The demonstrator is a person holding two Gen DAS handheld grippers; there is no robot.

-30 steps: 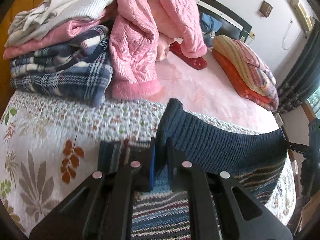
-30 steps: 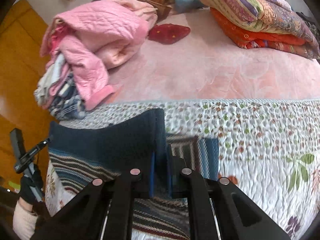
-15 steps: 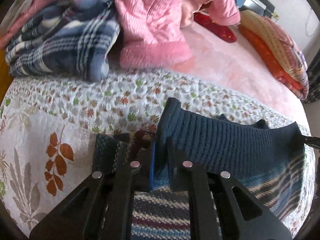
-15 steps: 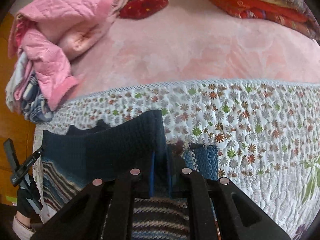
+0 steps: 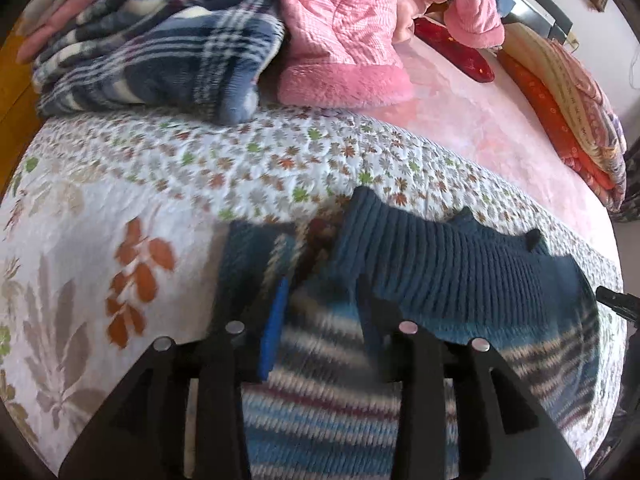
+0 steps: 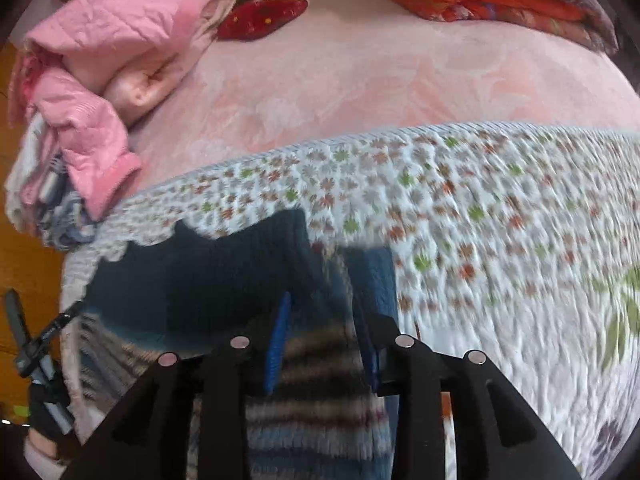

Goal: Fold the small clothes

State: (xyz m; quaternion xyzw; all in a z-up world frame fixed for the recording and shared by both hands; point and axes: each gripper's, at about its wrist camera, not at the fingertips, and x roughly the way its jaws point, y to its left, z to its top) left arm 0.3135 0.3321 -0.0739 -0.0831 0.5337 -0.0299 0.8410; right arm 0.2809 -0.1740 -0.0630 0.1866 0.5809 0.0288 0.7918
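Lying between two open tools (image 5: 320, 312) (image 6: 320, 320), one striped sweater (image 5: 460, 280).

Both hand-held grippers were clamped on the sweater's dark ribbed hem through the earlier frames; now both have let go. Left hand-held gripper (image 5: 320, 312): jaws spread wide, hem (image 5: 440, 264) no longer pinched, dropped flat onto the striped body of the sweater (image 5: 340, 408) just ahead of the fingertips. Right hand-held gripper (image 6: 322, 332): same, jaws apart, hem (image 6: 224, 276) released and lying ahead and to its left. The hem edge sits lower and further forward on the quilt (image 5: 168, 184) than before, folded over the striped part. Both views are blurred by motion.
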